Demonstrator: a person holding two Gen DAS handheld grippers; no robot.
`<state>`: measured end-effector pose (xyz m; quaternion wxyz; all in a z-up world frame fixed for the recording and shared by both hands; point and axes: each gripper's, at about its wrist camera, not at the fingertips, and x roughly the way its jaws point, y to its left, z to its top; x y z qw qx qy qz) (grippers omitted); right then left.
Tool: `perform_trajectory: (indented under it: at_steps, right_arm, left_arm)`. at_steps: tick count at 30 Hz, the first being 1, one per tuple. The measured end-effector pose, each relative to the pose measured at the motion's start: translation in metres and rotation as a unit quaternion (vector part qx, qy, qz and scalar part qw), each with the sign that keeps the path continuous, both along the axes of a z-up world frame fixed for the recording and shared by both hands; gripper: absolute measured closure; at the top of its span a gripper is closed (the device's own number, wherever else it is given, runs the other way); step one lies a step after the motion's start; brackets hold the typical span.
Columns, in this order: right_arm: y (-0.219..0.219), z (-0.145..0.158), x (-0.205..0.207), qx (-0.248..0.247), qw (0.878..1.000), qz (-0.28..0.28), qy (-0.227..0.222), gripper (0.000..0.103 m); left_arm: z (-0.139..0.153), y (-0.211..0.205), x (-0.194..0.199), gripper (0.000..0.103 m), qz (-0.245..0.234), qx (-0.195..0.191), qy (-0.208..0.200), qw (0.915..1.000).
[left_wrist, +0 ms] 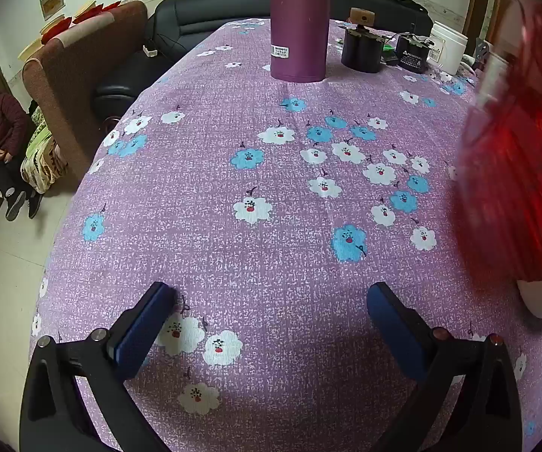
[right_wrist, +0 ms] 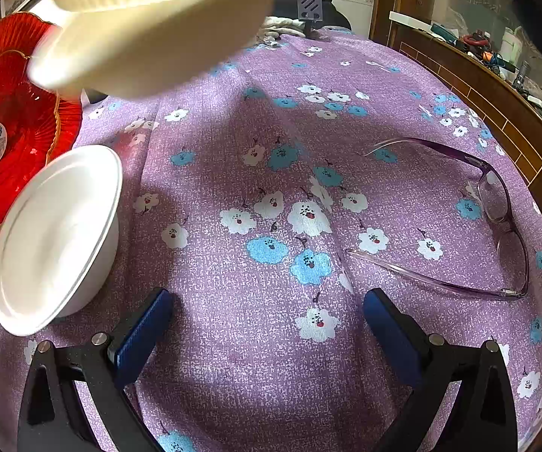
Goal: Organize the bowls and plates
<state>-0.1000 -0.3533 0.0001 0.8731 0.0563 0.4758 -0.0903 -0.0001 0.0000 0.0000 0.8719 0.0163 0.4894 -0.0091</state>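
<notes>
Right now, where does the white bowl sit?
In the right wrist view, the white bowl sits at left on the tablecloth, beside the red plate.

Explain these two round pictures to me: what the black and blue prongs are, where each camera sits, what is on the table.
Each picture comes from a camera on a hand-held two-finger gripper, looking along its blue-padded fingers. The left gripper and right gripper are both open and hold nothing. Below is a purple flowered tablecloth. The left view shows a tall purple cylinder; the right view shows a white round bowl, a red ribbed glass plate, purple-framed glasses and a blurred cream dish passing close above.
</notes>
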Motion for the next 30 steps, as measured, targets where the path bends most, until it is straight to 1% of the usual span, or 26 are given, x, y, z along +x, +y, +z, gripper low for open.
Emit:
perform_trajectory:
  at_steps: [7, 10, 13, 30]
  right_arm:
    - [0.0013, 0.0, -0.0001, 0.0, 1.0, 0.0, 0.0, 0.001]
    - [0.0089, 0.0053, -0.0022, 0.0, 1.0, 0.0, 0.0, 0.001]
    - [0.0004, 0.0019, -0.0017, 0.0, 1.0, 0.0, 0.0, 0.001]
    - [0.0001, 0.0011, -0.0014, 0.0, 1.0, 0.0, 0.0, 0.001]
  left_arm:
    - [-0.0003, 0.0002, 0.0, 0.0, 0.0, 0.0, 0.0, 1.0]
    - [-0.0005, 0.0002, 0.0002, 0.0, 0.0, 0.0, 0.0, 1.0]
    - [-0.0002, 0.0002, -0.0001, 0.0, 0.0, 0.0, 0.0, 1.0]
    - [-0.0001, 0.0001, -0.0002, 0.0, 0.0, 0.0, 0.0, 1.0]
